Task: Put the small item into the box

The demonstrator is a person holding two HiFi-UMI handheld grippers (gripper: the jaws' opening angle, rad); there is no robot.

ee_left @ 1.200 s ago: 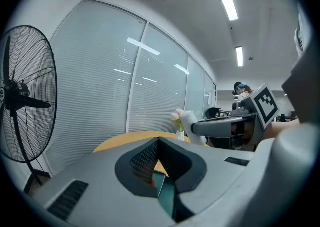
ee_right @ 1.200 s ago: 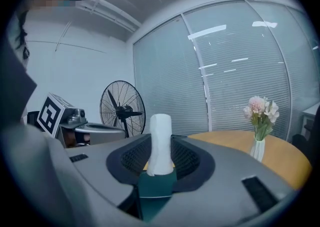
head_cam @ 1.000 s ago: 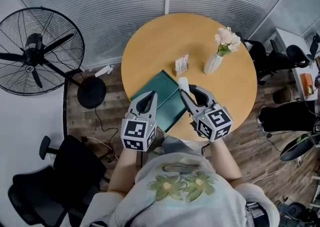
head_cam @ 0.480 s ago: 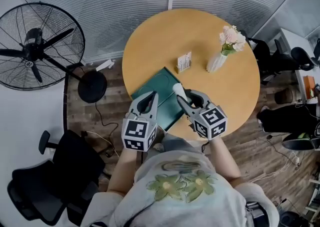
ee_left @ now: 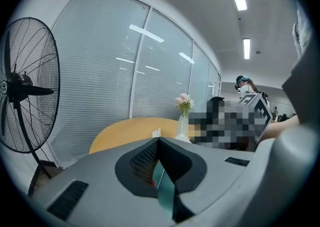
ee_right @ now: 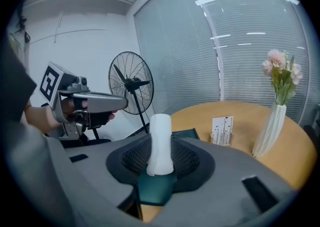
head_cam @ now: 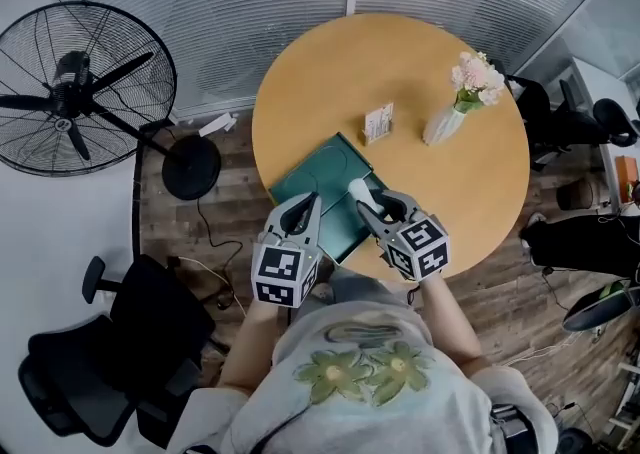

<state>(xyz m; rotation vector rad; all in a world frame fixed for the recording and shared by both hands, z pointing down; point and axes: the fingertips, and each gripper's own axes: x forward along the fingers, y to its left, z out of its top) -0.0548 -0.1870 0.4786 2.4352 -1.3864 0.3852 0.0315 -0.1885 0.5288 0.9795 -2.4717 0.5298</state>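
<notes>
White and tube-shaped, the small item [ee_right: 160,143] stands clamped in the right hand-held gripper [ee_right: 161,161], its long axis running out along the jaws toward 11 o'clock; the green box [head_cam: 320,180] lies directly beneath its tip, at the near edge of the counter [head_cam: 450,212]. At 9 o'clock of it the left hand-held gripper [ee_left: 160,176] pinches a thin teal edge — probably the box's lid; the right one is plainly nearer for the drop.

The right gripper [head_cam: 378,204] hides part of the green box [head_cam: 320,177]; the card's [head_cam: 378,123] print is too small to read.
</notes>
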